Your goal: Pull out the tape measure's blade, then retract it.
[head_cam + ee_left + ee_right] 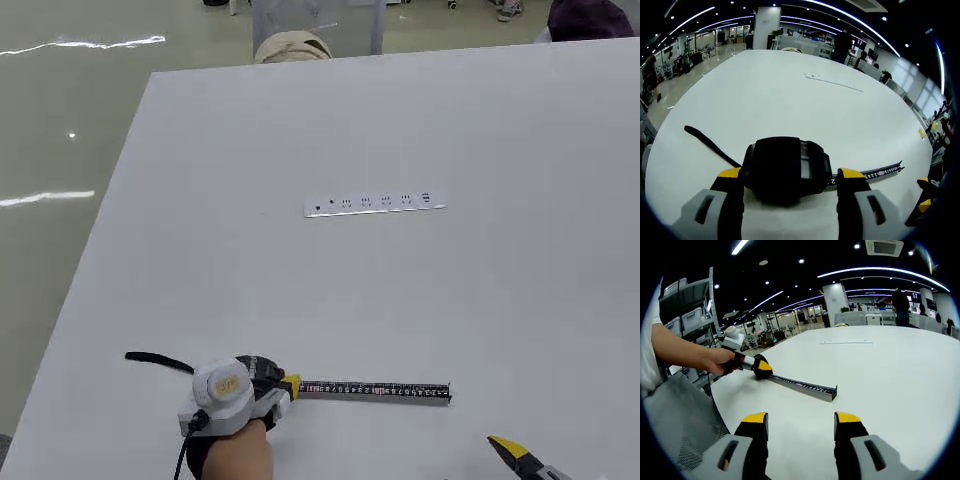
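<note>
At the far left of the head view, a black strap [158, 361] is seen lying flat on the white desk [400, 120], its end trailing away from the tape measure [258, 370]. In the left gripper view the strap [710, 145] is seen running up and to the left from the case.

The left hand-held gripper [272, 385] is held by a hand [235, 455] at the near edge of the desk. Its jaws are closed against the two sides of the black tape measure [785, 167], which is seated between the yellow tips of the left hand-held gripper [790, 175] and rests on the desk.

To the right of the case, the blade [375, 391] is drawn out and lies flat on the desk, markings upward, its end hook well apart from the case. The blade [802, 386] is recorded in the right gripper view as a straight strip running from the tape measure [761, 368] toward the camera.

Farther back, near the middle of the desk, a white power strip [374, 203] is noted, well apart from the blade.

At the lower right, the yellow tip of the right hand-held gripper [520, 455] is seen near the blade's end, not touching it. The jaws of the right hand-held gripper [801, 419] stand apart, with nothing between them.
</note>
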Tool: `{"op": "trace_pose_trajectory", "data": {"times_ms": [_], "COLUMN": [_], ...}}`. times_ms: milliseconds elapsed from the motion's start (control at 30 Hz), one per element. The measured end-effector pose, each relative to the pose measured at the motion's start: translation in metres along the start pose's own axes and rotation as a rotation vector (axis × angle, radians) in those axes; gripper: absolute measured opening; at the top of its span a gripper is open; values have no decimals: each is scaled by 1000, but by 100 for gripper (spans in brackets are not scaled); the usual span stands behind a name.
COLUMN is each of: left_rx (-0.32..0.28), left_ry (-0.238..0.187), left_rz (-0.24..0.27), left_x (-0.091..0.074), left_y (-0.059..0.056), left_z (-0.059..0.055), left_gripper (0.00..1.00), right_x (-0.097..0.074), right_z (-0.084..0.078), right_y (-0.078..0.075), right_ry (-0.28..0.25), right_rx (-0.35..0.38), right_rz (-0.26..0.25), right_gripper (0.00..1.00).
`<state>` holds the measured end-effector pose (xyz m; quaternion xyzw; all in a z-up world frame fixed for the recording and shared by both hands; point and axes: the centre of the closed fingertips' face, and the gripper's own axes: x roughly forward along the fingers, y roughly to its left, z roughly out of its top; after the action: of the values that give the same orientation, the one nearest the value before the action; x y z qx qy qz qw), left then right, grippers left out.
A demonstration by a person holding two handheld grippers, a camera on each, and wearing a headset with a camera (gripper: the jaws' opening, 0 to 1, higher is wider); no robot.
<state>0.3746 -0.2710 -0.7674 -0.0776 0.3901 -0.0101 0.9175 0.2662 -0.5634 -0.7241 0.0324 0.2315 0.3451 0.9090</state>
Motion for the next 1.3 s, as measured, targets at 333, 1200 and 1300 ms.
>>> {"op": "trace_pose_trajectory", "data": {"times_ms": [333, 1200, 1300], "left_rx": [-5, -23, -22], "left_ry": [0, 2, 0], "left_rz": [36, 39, 41], "left_x": [2, 2, 1], "left_y": [4, 5, 5], "left_z": [0, 0, 0], "left_gripper": [70, 69, 69], "right_x": [-1, 8, 10], "right_z": [-6, 5, 7], "right_y": [4, 3, 2], "right_ry": [9, -4, -7], "right_rx": [-1, -65, -71], "right_rz": [6, 68, 97], "right_gripper": [52, 50, 50]}}
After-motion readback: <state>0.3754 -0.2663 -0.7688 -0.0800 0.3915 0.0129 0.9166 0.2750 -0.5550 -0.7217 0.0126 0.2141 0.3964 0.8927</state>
